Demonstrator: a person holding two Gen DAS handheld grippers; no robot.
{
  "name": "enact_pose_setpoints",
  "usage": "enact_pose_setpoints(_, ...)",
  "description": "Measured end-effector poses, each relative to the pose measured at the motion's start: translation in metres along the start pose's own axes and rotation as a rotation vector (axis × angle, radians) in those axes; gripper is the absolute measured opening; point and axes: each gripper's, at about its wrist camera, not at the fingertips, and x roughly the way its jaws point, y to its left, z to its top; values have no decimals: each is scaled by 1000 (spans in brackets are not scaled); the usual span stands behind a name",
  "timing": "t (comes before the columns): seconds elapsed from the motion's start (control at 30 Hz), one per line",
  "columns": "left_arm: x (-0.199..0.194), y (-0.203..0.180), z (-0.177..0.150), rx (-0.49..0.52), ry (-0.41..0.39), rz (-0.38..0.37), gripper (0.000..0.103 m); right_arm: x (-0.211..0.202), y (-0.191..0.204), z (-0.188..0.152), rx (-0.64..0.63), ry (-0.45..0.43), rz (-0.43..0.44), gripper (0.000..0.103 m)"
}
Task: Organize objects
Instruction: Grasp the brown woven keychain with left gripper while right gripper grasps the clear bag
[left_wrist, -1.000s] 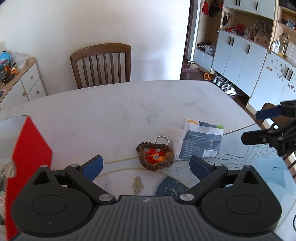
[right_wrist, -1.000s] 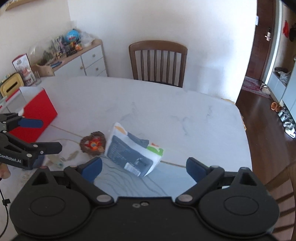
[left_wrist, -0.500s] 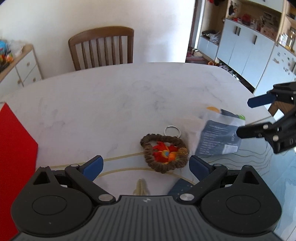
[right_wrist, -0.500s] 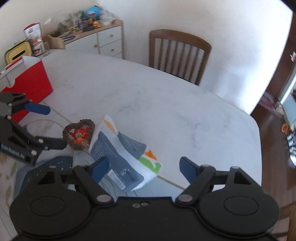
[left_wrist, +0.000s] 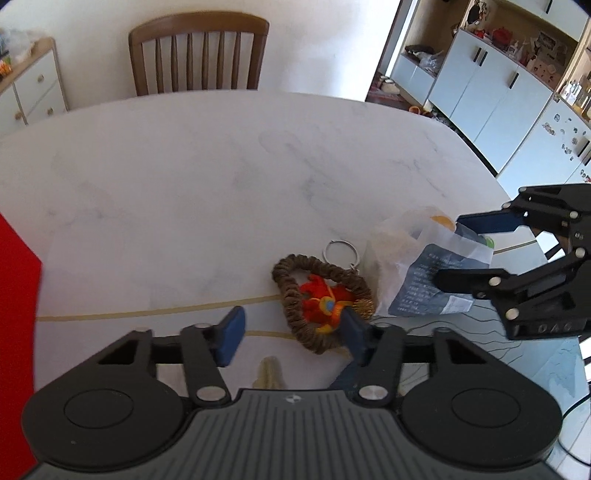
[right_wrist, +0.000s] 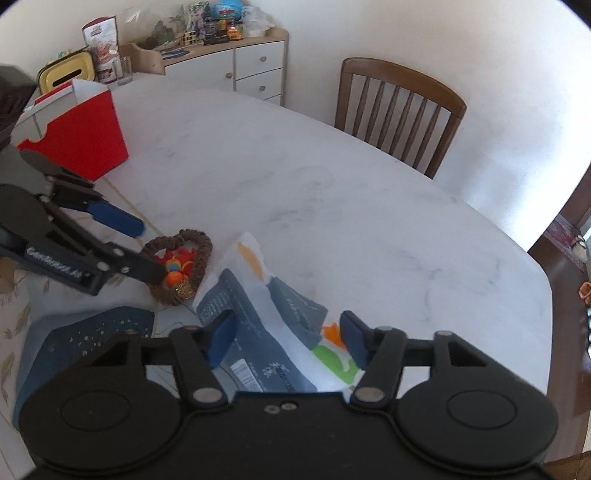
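Observation:
A brown woven keychain (left_wrist: 317, 295) with a red and orange charm and a metal ring lies on the marble table (left_wrist: 207, 177). My left gripper (left_wrist: 291, 332) is open, low over the table, its right finger at the keychain's near edge. It also shows in the right wrist view (right_wrist: 144, 247). A white and blue packet (right_wrist: 273, 328) lies right of the keychain. My right gripper (right_wrist: 288, 338) is open with its fingers on either side of the packet; it shows in the left wrist view (left_wrist: 465, 251) around the packet (left_wrist: 424, 273).
A red box (right_wrist: 85, 136) stands at the table's left. A dark blue patterned mat (right_wrist: 85, 343) lies near the front edge. A wooden chair (left_wrist: 199, 55) stands at the far side, a white sideboard (right_wrist: 243, 62) with clutter behind.
Both grippers have moved forward and down. The left now reaches the keychain, the right now straddles the packet. Both stay open.

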Motion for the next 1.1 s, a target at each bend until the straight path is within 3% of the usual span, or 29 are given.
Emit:
enact_pose_setpoints(0.37,-3,-1,4,-24,9,-35,12,-8,6,-9,35,-18,-2,27)
enact_pose_setpoints(0.63,-23,-10,0,-4,-27,-67,9,-25,6,-21,183,-27,-37,12)
enact_pose_setpoints(1.1,-75,-21,-21,49,-54,-102,8,-87,41,-46,343,-63,-32,9)
